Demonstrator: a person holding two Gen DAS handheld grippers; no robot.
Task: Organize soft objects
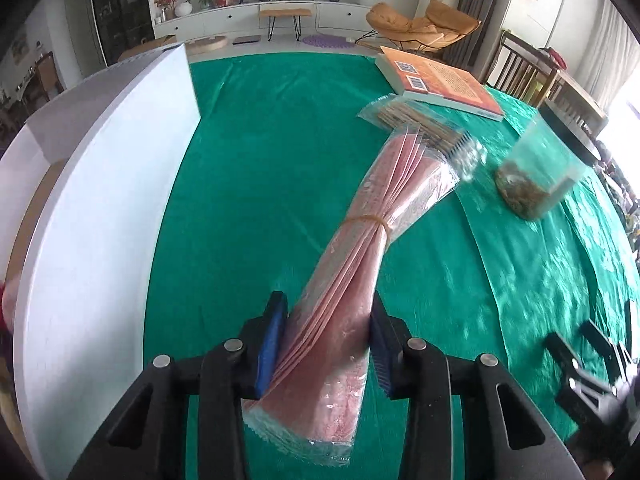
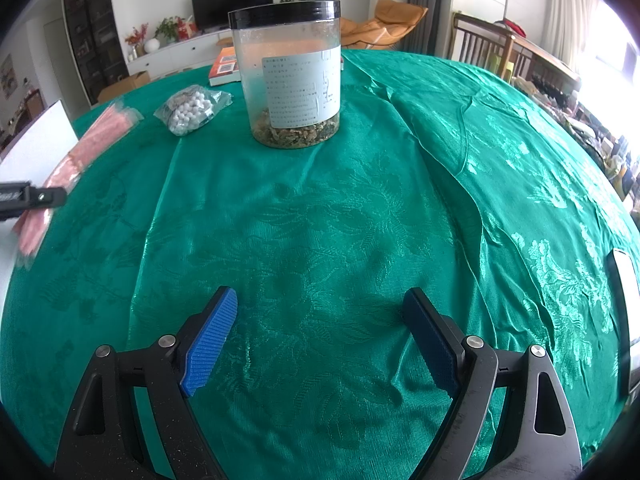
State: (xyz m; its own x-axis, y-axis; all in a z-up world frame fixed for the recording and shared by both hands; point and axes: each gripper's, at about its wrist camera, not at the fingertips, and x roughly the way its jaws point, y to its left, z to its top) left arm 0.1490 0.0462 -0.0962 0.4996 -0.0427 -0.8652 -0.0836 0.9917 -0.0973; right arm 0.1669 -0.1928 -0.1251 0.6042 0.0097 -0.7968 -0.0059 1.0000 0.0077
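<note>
My left gripper (image 1: 328,320) is shut on a bundle of pink plastic packets (image 1: 360,248) tied with a rubber band, and the bundle points away over the green tablecloth. The bundle also shows at the left of the right wrist view (image 2: 96,136), with the left gripper's tip (image 2: 36,196) beside it. A clear bag of small white balls (image 2: 188,110) lies left of the jar. My right gripper (image 2: 320,320) is open and empty above the cloth, well short of the jar.
A white box (image 1: 100,208) stands at the left of the table. A clear jar with a black lid (image 2: 294,76) stands mid-table. An orange book (image 1: 436,80) lies at the far edge, with a clear packet of sticks (image 1: 404,118) beside it.
</note>
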